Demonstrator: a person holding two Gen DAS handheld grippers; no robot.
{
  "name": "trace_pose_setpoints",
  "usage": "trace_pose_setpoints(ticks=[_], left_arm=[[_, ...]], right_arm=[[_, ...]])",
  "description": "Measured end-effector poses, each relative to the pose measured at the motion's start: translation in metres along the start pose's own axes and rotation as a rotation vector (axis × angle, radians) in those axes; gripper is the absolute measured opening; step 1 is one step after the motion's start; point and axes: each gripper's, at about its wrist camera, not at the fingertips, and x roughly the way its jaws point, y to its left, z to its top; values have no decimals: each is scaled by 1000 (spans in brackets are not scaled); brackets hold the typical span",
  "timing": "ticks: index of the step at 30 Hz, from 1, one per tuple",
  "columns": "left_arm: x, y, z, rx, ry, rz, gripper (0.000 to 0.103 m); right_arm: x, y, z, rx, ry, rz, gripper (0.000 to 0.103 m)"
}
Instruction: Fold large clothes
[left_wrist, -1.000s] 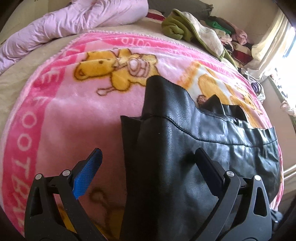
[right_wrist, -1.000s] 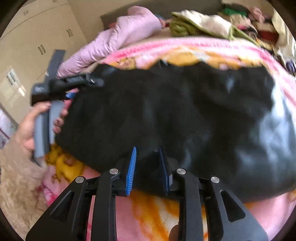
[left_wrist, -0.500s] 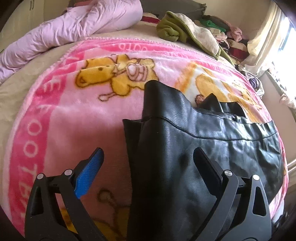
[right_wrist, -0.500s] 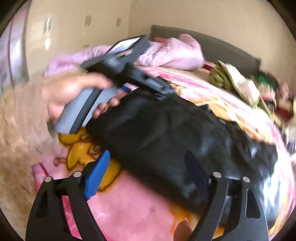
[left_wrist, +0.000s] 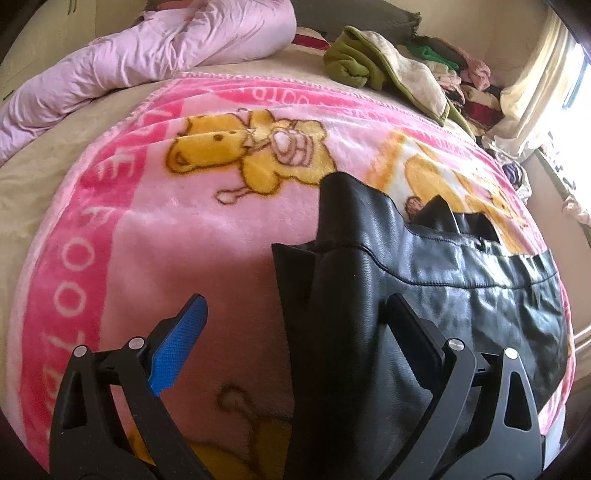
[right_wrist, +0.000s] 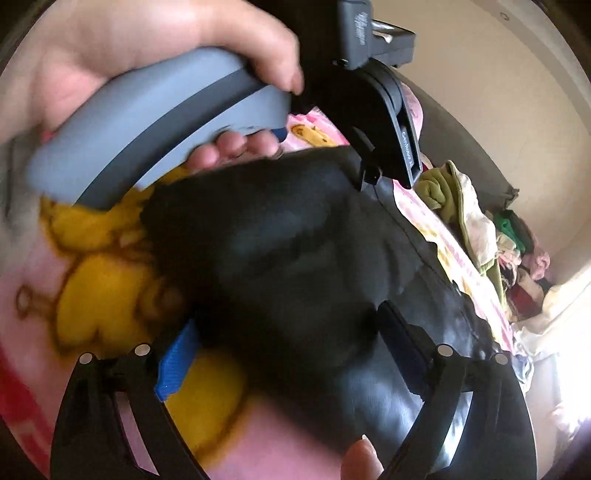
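A black leather garment (left_wrist: 424, 295) lies folded on a pink cartoon blanket (left_wrist: 166, 229) on the bed. My left gripper (left_wrist: 295, 321) is open and hovers over the garment's left edge, one finger above the blanket, the other above the leather. In the right wrist view the garment (right_wrist: 295, 258) fills the middle. My right gripper (right_wrist: 288, 332) is open, its fingers straddling the garment's near edge. The hand holding the left gripper's grey handle (right_wrist: 155, 122) shows at the upper left.
A lilac duvet (left_wrist: 147, 55) lies at the bed's far left. A green and cream garment (left_wrist: 388, 74) and a heap of clothes (left_wrist: 469, 92) sit at the far right. A bright window (left_wrist: 569, 92) is on the right.
My right gripper opened and swung left along the garment, close to the left hand. My left gripper stayed open and barely moved.
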Motion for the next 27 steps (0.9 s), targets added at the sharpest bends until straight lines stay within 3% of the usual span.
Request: trace_pose_setpoints(ticks=[1,3,8,13,18,27], left_arm=[[-1,3,1,-12,-4,-2,90],[-6,11,3,-52,-4,-26,90],[-27,12,3,-114,0,-139,90],[-44,-16,-2,-136,14,-248,90],[-71,-62,2,-132,-26,-295,89],[-126,-171,14,-13,-145,-299,89]], right_arm=[[-3,-1,1,4,-41,-13,82],[-15,0,1,-10,-110,-21,50],[-49,-10,-3,37,-222,-70,28],[-78,-42,-8,122,-290,-89,21],[-111,-73,-20,210,-358,-117,17],[-162,-152,-66,460,-454,-147,15]])
